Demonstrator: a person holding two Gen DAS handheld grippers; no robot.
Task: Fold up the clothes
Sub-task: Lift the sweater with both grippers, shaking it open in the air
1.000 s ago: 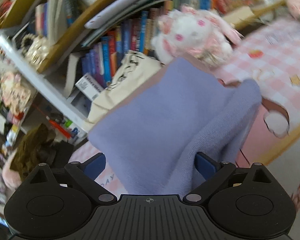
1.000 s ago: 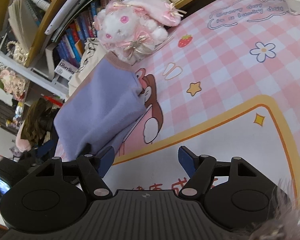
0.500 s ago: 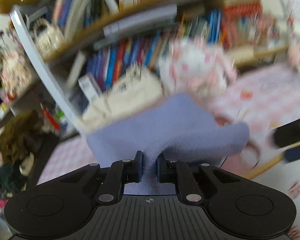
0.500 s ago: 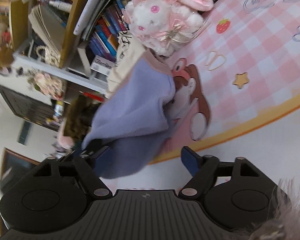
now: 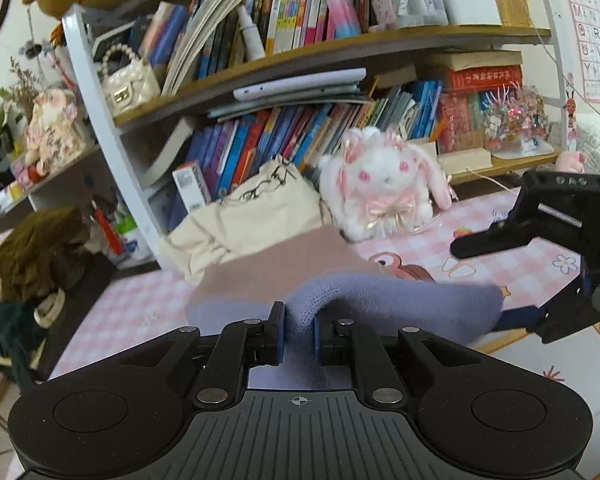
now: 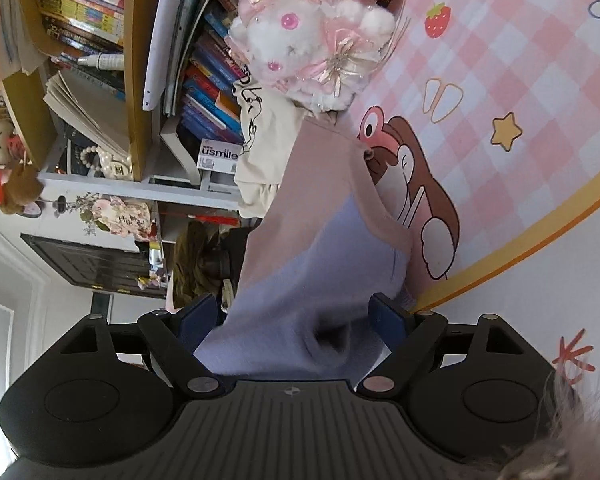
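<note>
- The left tongs (image 5: 299, 334) are clamped on a pinched ridge of the lilac knit garment (image 5: 400, 304), which bulges up between the blue pads; the cloth is raised at that pinch and sags away to both sides.
- The right tongs (image 6: 296, 320) stand wide, jaws not pressing, with the garment's other end lying between the pads (image 6: 384, 316); they hold nothing yet.
- The garment looks soft, light and limp, a fuzzy knit that gives the pads good bite and is not fragile. It will probably droop wherever it is unsupported, so an edge or corner is the better hold than a mid-panel bunch.
- Its far part, a dusty pink panel (image 6: 320, 176), trails down to the mat; whether this is a lining or a second colour block cannot be told.
- Below lies a pink checked mat (image 5: 500, 220) with cartoon prints, flat and smooth, fair for laying folds.
- Beyond, a white plush rabbit (image 5: 384, 192) and a cream cloth bag (image 5: 256, 216) sit against a crowded bookshelf (image 5: 340, 68).
</note>
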